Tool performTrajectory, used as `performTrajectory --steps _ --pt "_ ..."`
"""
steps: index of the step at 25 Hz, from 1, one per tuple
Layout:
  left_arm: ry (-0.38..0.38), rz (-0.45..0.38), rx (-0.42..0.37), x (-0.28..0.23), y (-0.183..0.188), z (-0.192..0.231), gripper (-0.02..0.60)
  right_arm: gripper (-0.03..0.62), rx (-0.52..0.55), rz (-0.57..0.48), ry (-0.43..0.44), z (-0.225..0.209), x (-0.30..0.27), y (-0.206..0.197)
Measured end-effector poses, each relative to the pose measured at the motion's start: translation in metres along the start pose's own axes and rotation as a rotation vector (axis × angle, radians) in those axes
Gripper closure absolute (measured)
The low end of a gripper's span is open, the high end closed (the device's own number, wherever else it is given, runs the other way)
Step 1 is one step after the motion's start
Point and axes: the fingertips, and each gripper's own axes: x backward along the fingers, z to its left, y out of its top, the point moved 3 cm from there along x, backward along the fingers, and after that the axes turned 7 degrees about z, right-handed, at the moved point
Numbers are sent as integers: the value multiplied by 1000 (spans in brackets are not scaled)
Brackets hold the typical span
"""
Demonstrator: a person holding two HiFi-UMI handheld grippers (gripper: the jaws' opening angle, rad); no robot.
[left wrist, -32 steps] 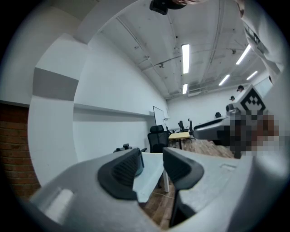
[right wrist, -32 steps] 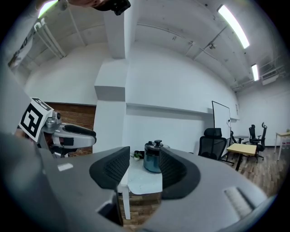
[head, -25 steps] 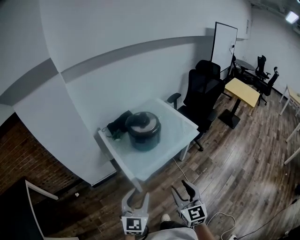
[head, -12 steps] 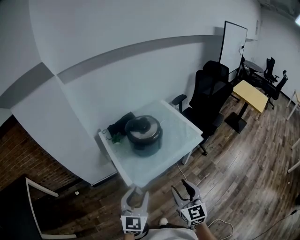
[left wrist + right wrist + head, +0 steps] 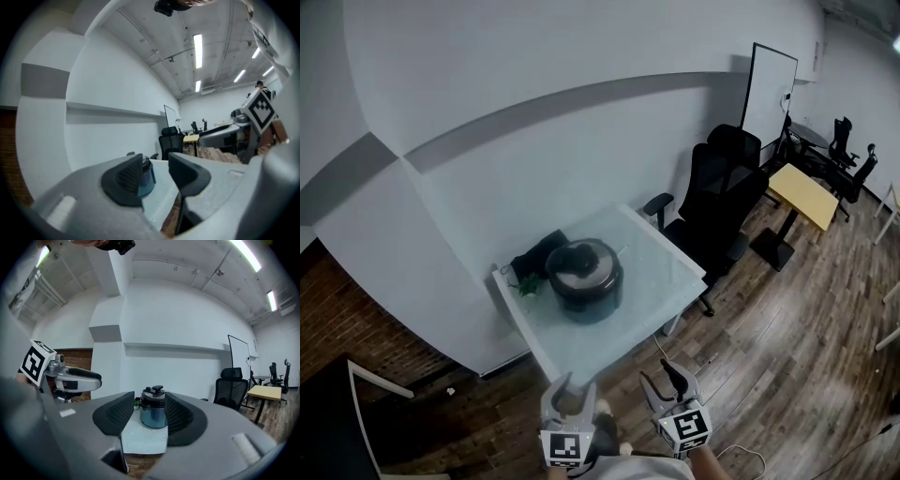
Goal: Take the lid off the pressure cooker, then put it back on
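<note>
The dark pressure cooker (image 5: 584,279) stands on the white table (image 5: 656,272) with its lid (image 5: 579,257) on. Both grippers are held low and short of the table's near corner, well apart from the cooker. My left gripper (image 5: 570,386) has a gap between its jaws and nothing in it. My right gripper (image 5: 666,373) is open and empty too. In the right gripper view the cooker (image 5: 153,412) with its knobbed lid (image 5: 156,391) shows far off between the jaws (image 5: 150,416). The left gripper view (image 5: 155,173) catches only the cooker's (image 5: 147,174) right side past its left jaw.
A black bag (image 5: 536,251) and a small green thing (image 5: 528,287) lie behind the cooker by the wall. A black office chair (image 5: 722,192) stands right of the table, a yellow desk (image 5: 806,187) beyond it. A white frame (image 5: 380,384) stands low at the left.
Both grippers have come forward toward the table, and the table's near corner now lies closer to them. The lid has stayed on the cooker. The jaws look unchanged.
</note>
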Motion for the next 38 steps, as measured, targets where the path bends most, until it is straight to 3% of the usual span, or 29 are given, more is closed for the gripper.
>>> performTrajectory --steps 10,21,26,38 --pt "-2 -19 9 -61 5 36 410 405 9 0 -32 -35 -53 11" --pt "-44 30 40 -138 9 86 348 405 -5 40 -86 -68 -129 32" --pt "-72 -5 -9 -171 10 108 325 405 -1 51 -92 -76 -163 30" --pt "-133 -21 -1 -227 10 141 325 405 14 93 -124 -89 -222 42"
